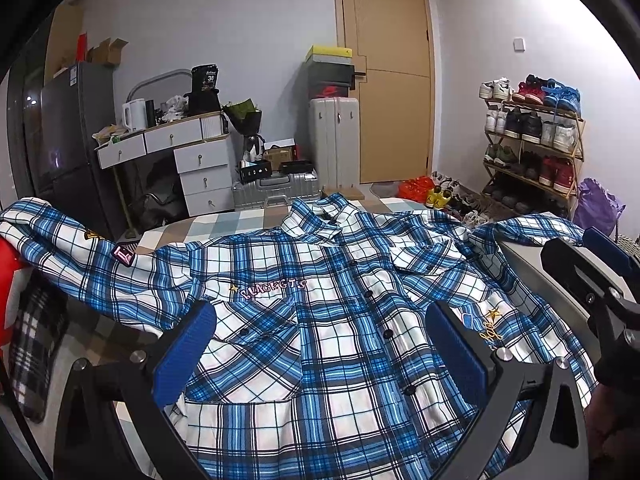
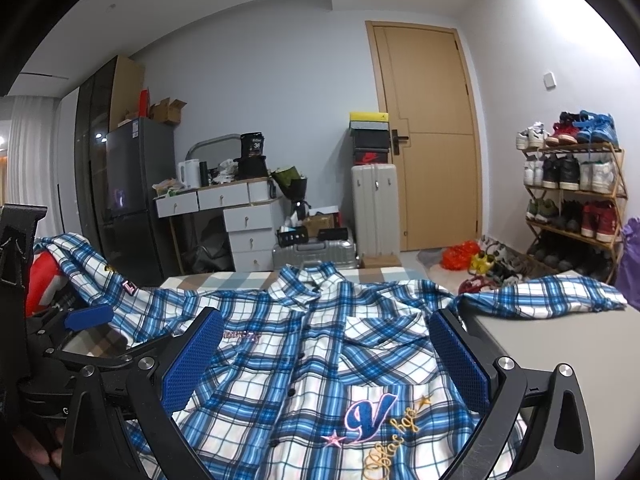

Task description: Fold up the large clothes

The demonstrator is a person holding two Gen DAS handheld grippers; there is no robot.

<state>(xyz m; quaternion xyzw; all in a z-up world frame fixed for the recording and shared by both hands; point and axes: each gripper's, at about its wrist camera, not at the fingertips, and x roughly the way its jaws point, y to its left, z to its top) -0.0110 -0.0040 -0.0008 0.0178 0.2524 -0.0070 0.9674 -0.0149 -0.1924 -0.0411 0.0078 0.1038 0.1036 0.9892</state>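
A blue and white plaid shirt (image 1: 320, 300) lies spread out front side up on the bed, collar away from me, sleeves out to both sides. It also shows in the right wrist view (image 2: 304, 360). My left gripper (image 1: 320, 352) is open and empty, hovering just above the shirt's lower front. My right gripper (image 2: 324, 364) is open and empty above the shirt's right chest, near the embroidered V patch (image 2: 368, 416). The right gripper (image 1: 592, 276) shows at the right edge of the left wrist view, and the left gripper (image 2: 80, 320) at the left of the right wrist view.
The bed has a checked sheet (image 1: 224, 224). A red object (image 1: 10, 280) and a dark plaid cloth (image 1: 32, 344) lie at the bed's left. Beyond are a white desk (image 1: 188, 148), suitcases (image 1: 336, 140), a door (image 1: 392, 80) and a shoe rack (image 1: 536, 144).
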